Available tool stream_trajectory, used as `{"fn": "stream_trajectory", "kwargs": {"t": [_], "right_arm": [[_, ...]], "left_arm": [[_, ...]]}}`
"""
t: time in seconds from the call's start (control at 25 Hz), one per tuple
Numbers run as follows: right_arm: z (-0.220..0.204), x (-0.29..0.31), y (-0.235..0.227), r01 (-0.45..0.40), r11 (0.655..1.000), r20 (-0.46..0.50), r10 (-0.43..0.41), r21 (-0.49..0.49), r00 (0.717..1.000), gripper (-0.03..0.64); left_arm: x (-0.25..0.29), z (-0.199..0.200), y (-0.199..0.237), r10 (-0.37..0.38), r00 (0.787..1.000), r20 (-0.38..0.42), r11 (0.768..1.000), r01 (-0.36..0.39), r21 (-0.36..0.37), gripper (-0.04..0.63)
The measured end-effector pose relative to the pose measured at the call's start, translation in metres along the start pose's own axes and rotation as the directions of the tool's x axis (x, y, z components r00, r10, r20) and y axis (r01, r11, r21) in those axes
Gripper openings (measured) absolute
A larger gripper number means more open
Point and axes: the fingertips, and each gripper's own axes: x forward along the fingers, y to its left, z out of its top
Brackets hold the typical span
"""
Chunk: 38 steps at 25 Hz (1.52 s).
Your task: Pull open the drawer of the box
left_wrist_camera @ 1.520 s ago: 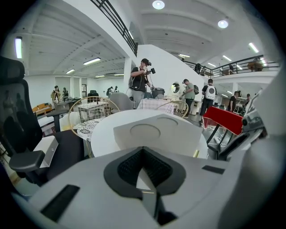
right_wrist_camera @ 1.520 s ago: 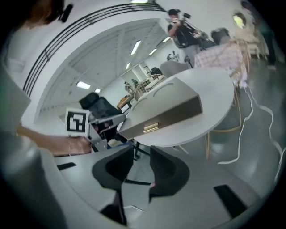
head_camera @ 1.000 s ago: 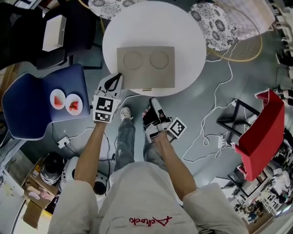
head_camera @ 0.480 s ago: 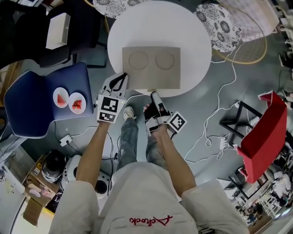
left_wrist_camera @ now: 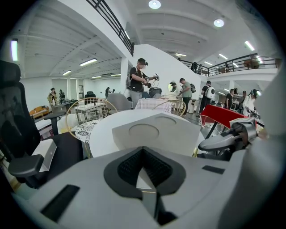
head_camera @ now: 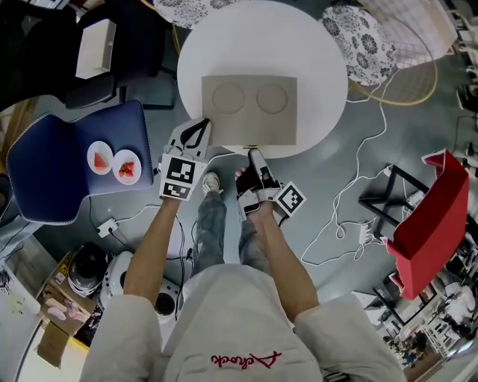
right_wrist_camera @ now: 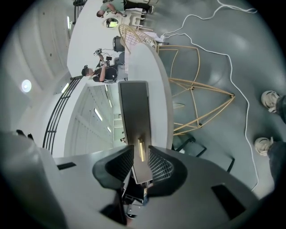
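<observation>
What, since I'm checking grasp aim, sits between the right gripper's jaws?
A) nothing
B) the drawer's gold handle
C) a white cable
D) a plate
B: the right gripper view shows the gold handle between the closing jaws of the right gripper, pads not yet pressing it.

Grey floor (head_camera: 418, 134) underfoot, a white cable (head_camera: 337, 195) looping over it. Blue chair (head_camera: 45, 171) to the left of my left gripper (head_camera: 196, 130). Round white table (head_camera: 328, 89) just ahead of it. Red chair (head_camera: 429, 224) well off to its right. Beyond it are white walls (left_wrist_camera: 165, 62), a balcony railing (left_wrist_camera: 111, 22) and round ceiling lights (left_wrist_camera: 154, 4).
</observation>
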Motion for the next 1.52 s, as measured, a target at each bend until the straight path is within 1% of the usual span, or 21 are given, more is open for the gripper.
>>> {"fn": "stream_trajectory", "kwargs": {"t": [0.08, 0.32, 0.48, 0.72, 1.08, 1.52], "right_arm": [[0.001, 0.000, 0.000, 0.007, 1.000, 0.009, -0.007, 0.015, 1.000, 0.109], [0.003, 0.006, 0.001, 0.028, 1.000, 0.013, -0.028, 0.006, 1.000, 0.101], [0.005, 0.006, -0.003, 0.059, 0.998, 0.024, -0.059, -0.008, 0.998, 0.046], [0.006, 0.005, -0.002, 0.060, 0.998, 0.020, -0.060, -0.030, 0.998, 0.037], [-0.002, -0.010, -0.007, 0.055, 0.998, 0.006, -0.055, -0.008, 0.998, 0.035], [-0.014, -0.044, -0.019, 0.080, 0.997, 0.000, -0.080, 0.003, 0.997, 0.037]], "left_arm": [[0.000, 0.000, 0.000, -0.002, 1.000, 0.000, 1.000, 0.002, -0.001, 0.012], [0.000, 0.000, -0.001, -0.002, 1.000, 0.004, 1.000, 0.002, -0.005, 0.012], [0.000, 0.000, -0.001, -0.007, 1.000, 0.003, 1.000, 0.007, -0.005, 0.012], [0.000, 0.001, -0.001, 0.003, 1.000, 0.006, 1.000, -0.003, 0.000, 0.012], [0.002, -0.001, 0.001, 0.008, 1.000, -0.004, 1.000, -0.008, -0.013, 0.012], [0.001, -0.002, 0.001, 0.019, 1.000, -0.010, 0.999, -0.019, -0.028, 0.012]]}}
